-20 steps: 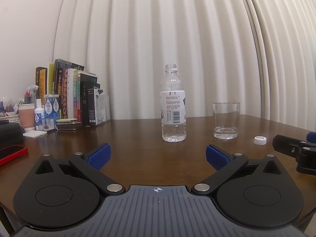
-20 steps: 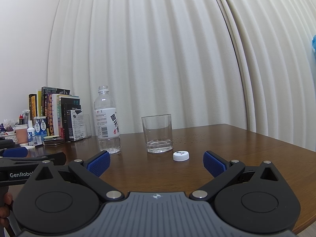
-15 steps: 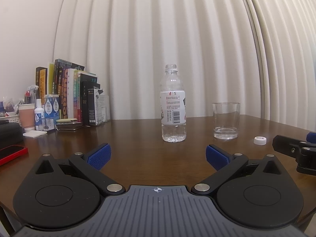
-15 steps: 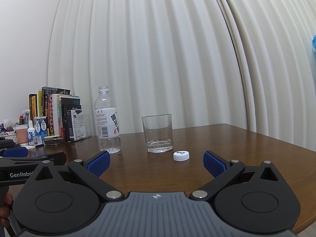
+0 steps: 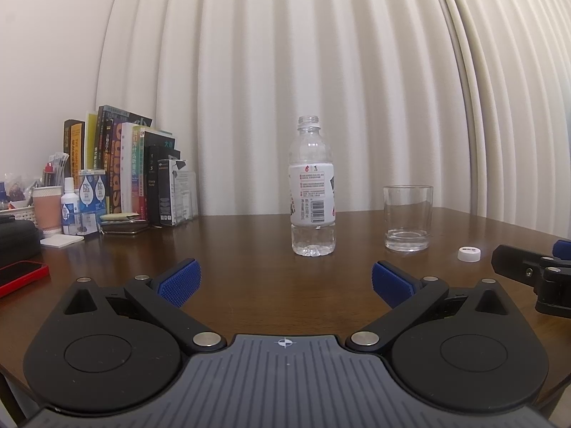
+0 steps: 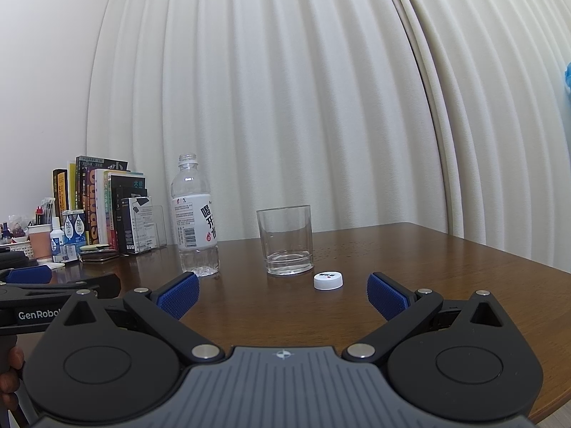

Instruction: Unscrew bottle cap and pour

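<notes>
A clear plastic bottle [image 5: 313,192] with a white label stands upright and uncapped on the brown table; it also shows in the right wrist view [image 6: 194,221]. A clear glass [image 5: 407,217] with a little water stands to its right [image 6: 285,240]. The white cap [image 5: 469,254] lies on the table beside the glass [image 6: 328,280]. My left gripper [image 5: 283,281] is open and empty, well short of the bottle. My right gripper [image 6: 282,294] is open and empty, just short of the cap and glass.
A row of books [image 5: 121,167], small bottles and a paper cup [image 5: 46,207] stand at the far left. A red phone [image 5: 19,274] lies at the left edge. White curtains hang behind the table. The table's right edge [image 6: 517,260] runs close by.
</notes>
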`<state>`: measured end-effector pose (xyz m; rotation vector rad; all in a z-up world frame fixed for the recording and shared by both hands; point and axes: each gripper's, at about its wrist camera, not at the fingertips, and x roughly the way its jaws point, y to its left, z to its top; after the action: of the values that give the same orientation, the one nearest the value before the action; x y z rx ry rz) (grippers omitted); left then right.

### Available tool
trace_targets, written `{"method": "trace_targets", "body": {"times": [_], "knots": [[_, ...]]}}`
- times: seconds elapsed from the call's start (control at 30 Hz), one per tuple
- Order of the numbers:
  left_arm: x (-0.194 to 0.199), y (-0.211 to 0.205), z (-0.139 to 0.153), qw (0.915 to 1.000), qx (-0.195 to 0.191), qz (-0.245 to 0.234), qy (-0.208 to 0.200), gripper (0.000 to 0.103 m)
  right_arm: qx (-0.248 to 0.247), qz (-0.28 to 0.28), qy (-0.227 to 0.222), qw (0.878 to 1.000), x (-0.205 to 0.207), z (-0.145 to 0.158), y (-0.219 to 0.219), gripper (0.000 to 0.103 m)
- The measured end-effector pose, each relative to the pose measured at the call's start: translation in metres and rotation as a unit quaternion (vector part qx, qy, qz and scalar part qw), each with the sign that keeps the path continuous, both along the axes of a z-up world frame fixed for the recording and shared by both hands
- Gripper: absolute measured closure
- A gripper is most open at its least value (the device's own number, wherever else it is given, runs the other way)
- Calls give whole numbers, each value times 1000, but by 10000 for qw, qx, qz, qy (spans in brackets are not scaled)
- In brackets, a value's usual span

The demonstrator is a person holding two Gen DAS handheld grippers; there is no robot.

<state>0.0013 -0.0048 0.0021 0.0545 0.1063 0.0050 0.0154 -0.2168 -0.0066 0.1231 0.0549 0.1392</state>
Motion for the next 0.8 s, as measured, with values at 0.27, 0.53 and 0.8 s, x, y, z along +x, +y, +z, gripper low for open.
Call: {"method": "trace_targets", "body": {"times": [0.27, 0.53, 0.8], "knots": [[0, 2, -1, 10000, 11, -16, 7, 0, 34, 40, 3, 10000, -1, -1, -2, 0], [2, 3, -1, 9999, -14, -97, 78, 0, -123, 64, 125, 9998, 0, 2, 0, 0], [5, 9, 0, 9993, -163, -276, 211, 0, -306, 86, 247, 9992, 1, 7, 4, 0]]}}
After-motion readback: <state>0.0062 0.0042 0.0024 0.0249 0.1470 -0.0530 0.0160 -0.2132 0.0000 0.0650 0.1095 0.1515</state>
